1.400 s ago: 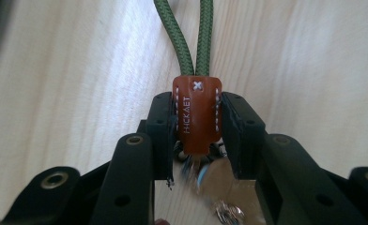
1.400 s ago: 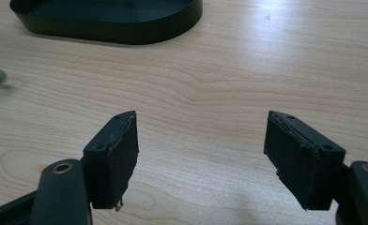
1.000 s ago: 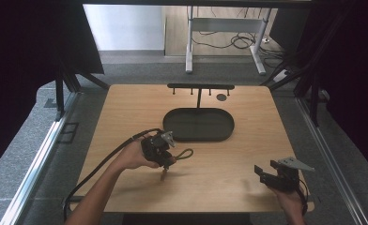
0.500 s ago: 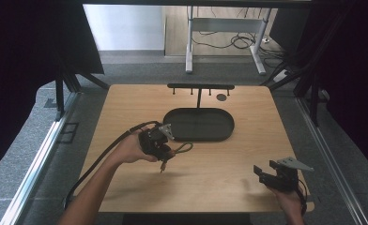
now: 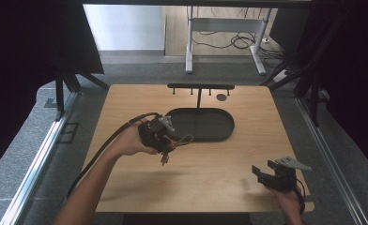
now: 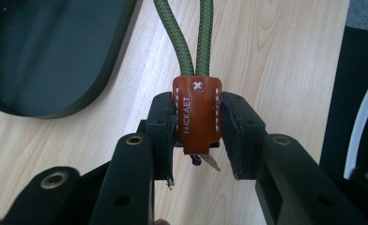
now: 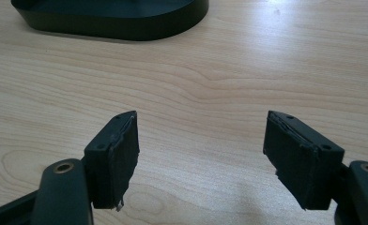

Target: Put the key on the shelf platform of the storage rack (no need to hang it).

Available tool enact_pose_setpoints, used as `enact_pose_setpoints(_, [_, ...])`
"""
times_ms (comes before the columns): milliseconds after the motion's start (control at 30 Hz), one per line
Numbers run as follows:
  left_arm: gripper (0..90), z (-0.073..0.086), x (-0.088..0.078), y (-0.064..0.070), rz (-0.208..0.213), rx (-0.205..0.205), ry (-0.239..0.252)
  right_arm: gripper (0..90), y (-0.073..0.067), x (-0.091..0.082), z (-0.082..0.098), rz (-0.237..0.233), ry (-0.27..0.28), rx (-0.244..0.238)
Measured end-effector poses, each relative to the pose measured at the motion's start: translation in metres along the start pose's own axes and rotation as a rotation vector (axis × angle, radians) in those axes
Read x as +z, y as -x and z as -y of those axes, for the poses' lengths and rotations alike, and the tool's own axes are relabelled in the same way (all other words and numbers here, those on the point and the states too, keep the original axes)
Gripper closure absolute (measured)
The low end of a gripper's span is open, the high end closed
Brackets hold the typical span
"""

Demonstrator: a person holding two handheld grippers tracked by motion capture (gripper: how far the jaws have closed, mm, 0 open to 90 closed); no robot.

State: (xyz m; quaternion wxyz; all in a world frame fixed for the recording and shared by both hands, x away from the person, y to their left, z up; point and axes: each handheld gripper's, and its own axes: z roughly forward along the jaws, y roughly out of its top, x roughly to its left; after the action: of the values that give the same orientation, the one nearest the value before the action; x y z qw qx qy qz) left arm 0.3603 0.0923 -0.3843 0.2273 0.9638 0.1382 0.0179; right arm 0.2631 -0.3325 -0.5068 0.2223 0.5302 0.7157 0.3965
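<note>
left claw point(image 6: 197, 140) clamped on leather tab point(image 6: 197, 115) so green cord loop point(image 6: 187, 35) dangles free, prob for hook rack point(image 5: 201, 86). right claw point(image 7: 202, 159) apart, parked over worktop point(image 7: 219, 75).

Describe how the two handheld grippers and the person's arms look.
Both are black, blocky handheld tools. The left gripper has two black arms with brass-ringed holes, ending in flat, rough black pads, and a black cable trails from it along the forearm. The right gripper has matching fingers with frayed pad edges and carries a grey three-cornered plate on top. The forearms are bare, with no sleeves in view.
</note>
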Motion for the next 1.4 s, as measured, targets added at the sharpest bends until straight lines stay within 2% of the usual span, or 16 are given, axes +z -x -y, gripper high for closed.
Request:
enact_pose_setpoints(200, [66.6,-0.003,0.001,-0.007,0.005,-0.013,-0.005,27.4,0.003,0.000,0.001,0.003,0.002,0.002])
enact_pose_setpoints(633, [66.6,-0.014,0.001,-0.024,-0.001,-0.026,-0.017,27.4,0.001,0.002,0.002,-0.008,-0.005,-0.002])
enact_pose_setpoints(900, [66.6,-0.028,0.000,-0.032,-0.011,-0.011,-0.034,27.5,0.004,0.000,0.002,-0.004,0.003,0.008])
enact_pose_setpoints(1100, [66.6,-0.035,0.004,-0.035,0.001,-0.003,-0.033,27.5,0.003,0.002,0.002,-0.009,0.000,0.001])
enact_pose_setpoints(1400, [66.6,-0.048,0.005,-0.045,-0.009,-0.012,-0.045,27.6,0.002,0.003,0.002,-0.011,-0.004,0.002])
